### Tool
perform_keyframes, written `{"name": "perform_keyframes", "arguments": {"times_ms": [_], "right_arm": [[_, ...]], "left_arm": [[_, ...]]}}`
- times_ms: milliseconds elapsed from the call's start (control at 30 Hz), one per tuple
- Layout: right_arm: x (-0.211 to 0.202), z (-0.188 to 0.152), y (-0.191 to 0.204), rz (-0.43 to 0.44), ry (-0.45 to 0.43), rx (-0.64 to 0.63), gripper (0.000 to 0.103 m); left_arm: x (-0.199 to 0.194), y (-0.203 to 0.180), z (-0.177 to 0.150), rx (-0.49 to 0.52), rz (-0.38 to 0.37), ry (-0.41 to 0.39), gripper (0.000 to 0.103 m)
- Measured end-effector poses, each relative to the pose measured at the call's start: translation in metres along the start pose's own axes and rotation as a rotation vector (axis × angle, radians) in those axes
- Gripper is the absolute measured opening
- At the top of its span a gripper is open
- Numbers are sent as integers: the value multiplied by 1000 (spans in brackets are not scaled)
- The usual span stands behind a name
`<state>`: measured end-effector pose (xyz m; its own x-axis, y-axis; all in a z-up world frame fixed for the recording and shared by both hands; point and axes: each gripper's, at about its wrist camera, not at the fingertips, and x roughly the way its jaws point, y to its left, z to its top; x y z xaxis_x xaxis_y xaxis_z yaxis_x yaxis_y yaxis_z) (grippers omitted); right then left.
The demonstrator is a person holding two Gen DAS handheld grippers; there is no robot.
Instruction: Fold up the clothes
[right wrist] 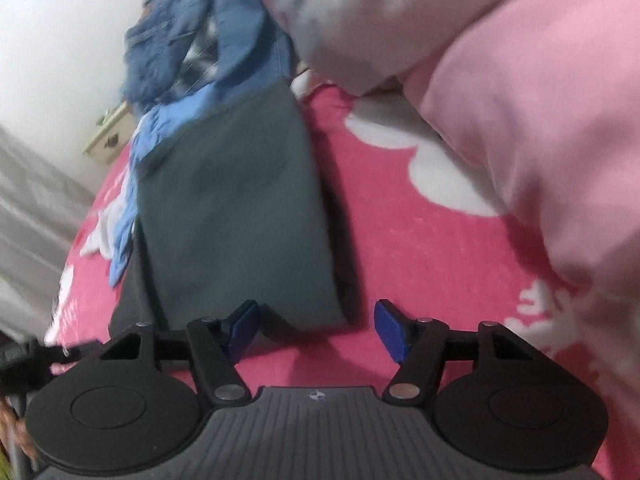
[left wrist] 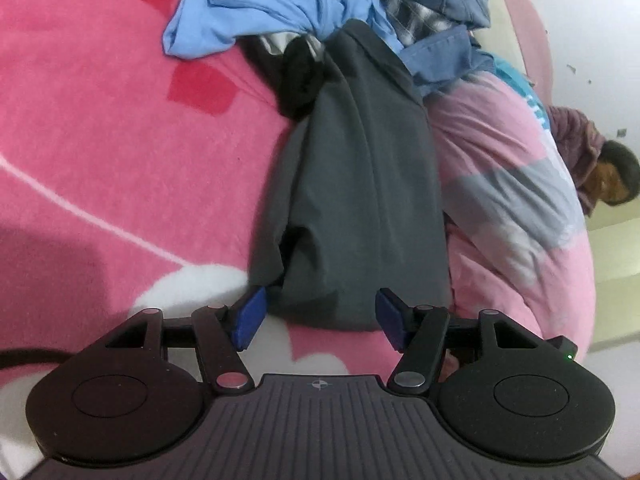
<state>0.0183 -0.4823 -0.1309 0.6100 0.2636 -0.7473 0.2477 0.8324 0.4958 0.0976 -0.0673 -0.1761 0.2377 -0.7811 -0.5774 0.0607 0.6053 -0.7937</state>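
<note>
Dark grey folded garment [left wrist: 356, 200] is lying on the pink blanket [left wrist: 100, 140] on the bed, its far end tucking under the messy clothes pile [left wrist: 320, 8], with a pink-and-grey duvet [left wrist: 508, 200] bunching up right beside it. Left hand-held gripper [left wrist: 320, 314] is sitting wide apart, gripping nothing. Right hand-held gripper [right wrist: 316, 328] is hanging spread too, empty, just off the garment's near edge.

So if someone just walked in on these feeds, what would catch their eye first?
Probably the grey garment, folded into a long strip on the bright pink blanket, its near end just ahead of the open left claw and right claw. Beyond its far end lies a rumpled pile of blue clothes, and a pale pink quilt bulks along one side.
</note>
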Motion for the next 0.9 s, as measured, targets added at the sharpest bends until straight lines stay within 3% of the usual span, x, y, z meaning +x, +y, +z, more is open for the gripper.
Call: {"name": "perform_keyframes", "arguments": {"times_ms": [100,167,200,233,300,467,600,767,867,900], "right_arm": [[15,5,-2,40,19,30,55],[17,4,1,18,22,-4,40],[18,5,2,8,26,-16,27],[18,5,3,11,31,-17,18],[14,5,9,23,28,-25,13],[-10,-1,22,62,22,-24,12],[-47,-30,25,112,70,35,12],[-83,-105,21,106,206,77,12],[-79,-137,24,19,271,0,17],[-77,-142,30,-27,278,-58,21]], "left_arm": [[8,7,0,-54,2,-16,48],[9,9,-1,-73,23,-24,30],[9,12,-2,-93,34,-25,14],[9,14,-2,-116,42,-28,7],[6,12,-2,-143,31,-44,3],[-20,11,-9,-220,-48,-34,2],[-59,6,-33,-189,-54,25,2],[-104,10,-96,-92,61,150,4],[-104,23,-117,-123,132,213,8],[-103,24,-120,-118,160,223,15]]}}
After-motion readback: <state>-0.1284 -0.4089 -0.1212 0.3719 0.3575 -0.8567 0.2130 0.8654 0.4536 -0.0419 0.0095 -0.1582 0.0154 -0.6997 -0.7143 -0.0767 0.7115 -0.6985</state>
